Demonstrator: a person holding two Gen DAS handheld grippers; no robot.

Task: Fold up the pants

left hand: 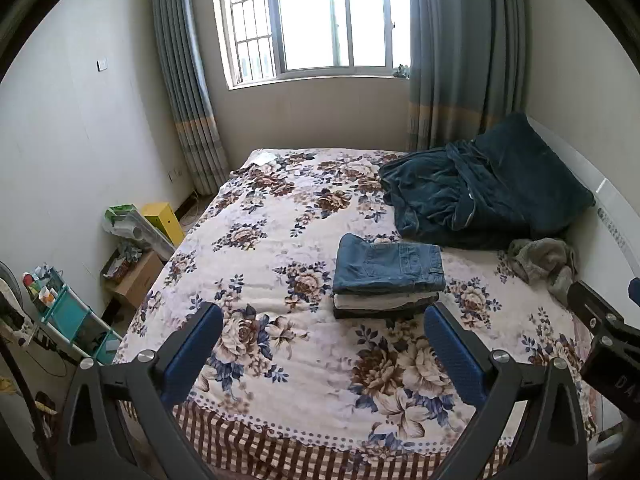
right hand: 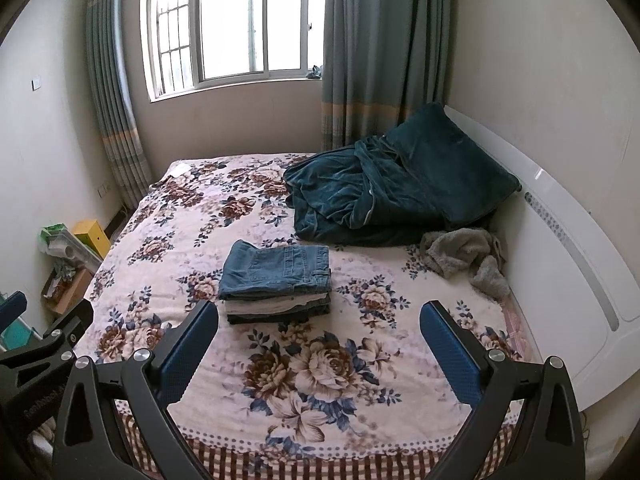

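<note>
Both claws, left (left hand: 323, 350) and right (right hand: 319, 346), released, empty above bed (right hand: 360, 412); I count jeans (right hand: 276, 270) folded atop stack; folding looks done

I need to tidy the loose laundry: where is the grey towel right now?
The grey towel lies crumpled at the bed's right edge by the white headboard, just in front of the dark teal blanket.
</note>
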